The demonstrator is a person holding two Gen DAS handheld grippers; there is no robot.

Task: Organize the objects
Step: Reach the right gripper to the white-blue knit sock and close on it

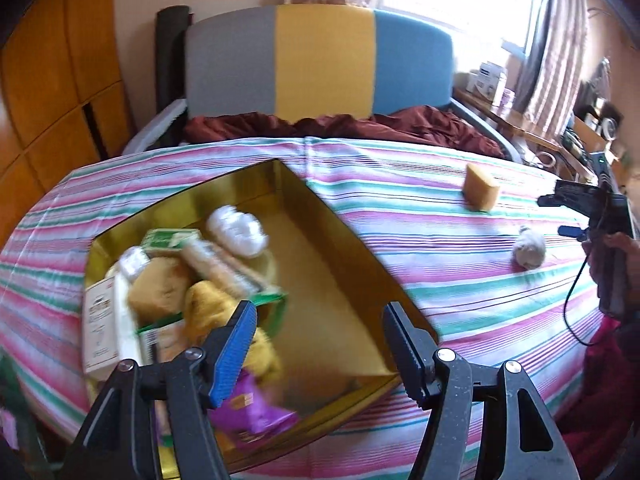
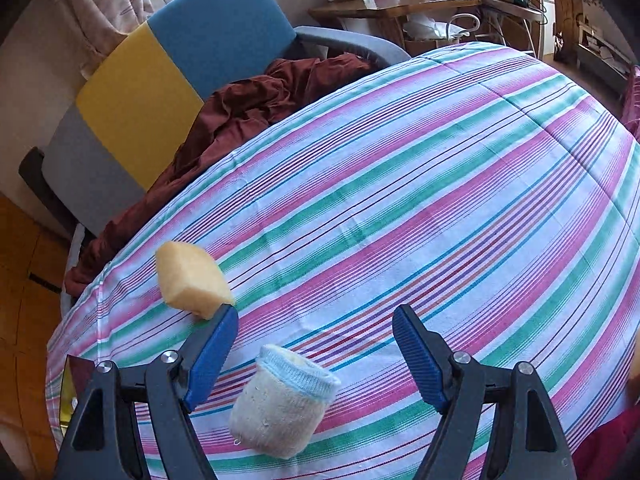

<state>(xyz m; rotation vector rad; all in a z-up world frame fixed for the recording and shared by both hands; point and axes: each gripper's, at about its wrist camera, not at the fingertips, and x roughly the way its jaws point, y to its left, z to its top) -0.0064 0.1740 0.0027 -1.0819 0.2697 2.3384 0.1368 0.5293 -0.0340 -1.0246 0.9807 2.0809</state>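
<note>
An open gold box rests on the striped bedsheet and holds several things: white rolled socks, a green carton, yellow sponges, a white carton and a purple packet. My left gripper hovers over the box, open with nothing between its fingers. A yellow sponge and a rolled grey sock with a light-blue cuff lie loose on the sheet. My right gripper is open over the sock, pads apart from it. It also shows in the left wrist view, beside the sock.
A grey, yellow and blue headboard and a crumpled maroon blanket lie beyond the sheet. A wooden side table with cartons stands at the far right. Wooden wardrobe doors are at the left. The sheet stretches to the right.
</note>
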